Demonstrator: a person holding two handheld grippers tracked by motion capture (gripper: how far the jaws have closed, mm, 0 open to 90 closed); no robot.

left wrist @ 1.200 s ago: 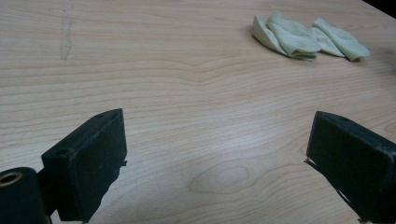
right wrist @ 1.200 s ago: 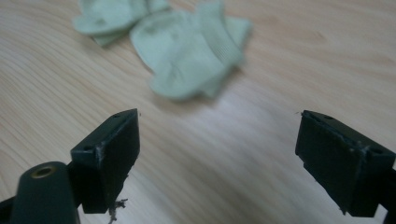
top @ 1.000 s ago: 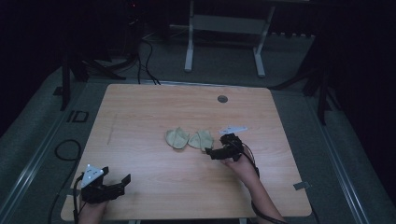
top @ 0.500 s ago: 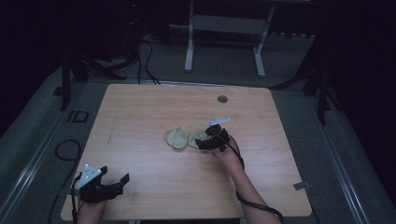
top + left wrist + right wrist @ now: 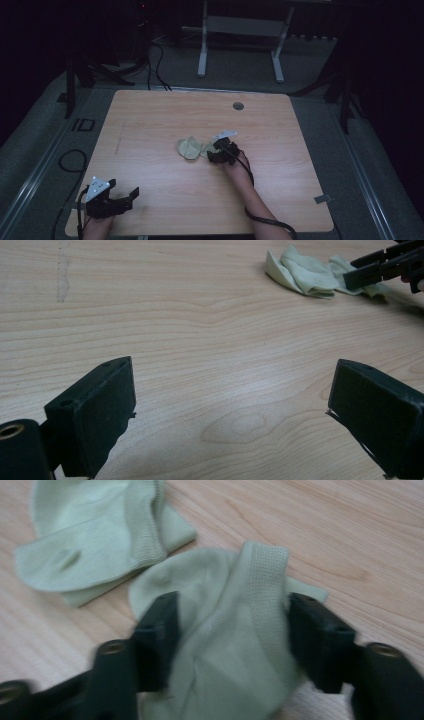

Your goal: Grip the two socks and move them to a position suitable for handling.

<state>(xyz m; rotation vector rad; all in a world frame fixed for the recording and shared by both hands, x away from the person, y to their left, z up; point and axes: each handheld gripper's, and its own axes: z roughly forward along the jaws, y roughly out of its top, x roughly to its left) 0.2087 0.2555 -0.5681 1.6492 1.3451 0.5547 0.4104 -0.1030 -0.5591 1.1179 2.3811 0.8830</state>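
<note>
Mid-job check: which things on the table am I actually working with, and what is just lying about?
In the job:
near sock, straddled by the open right gripper
far sock, lying beside it

Just there:
left gripper, open, idle at the table corner
round grommet near the far edge

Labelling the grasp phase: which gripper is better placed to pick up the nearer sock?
Right. The right gripper has its open jaws straddling the nearer sock, while the left gripper sits open at the table's near-left corner, far away.

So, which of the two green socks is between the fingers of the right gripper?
The sock nearer the right gripper, with a finger on each side. The other sock lies apart, beyond it.
</note>
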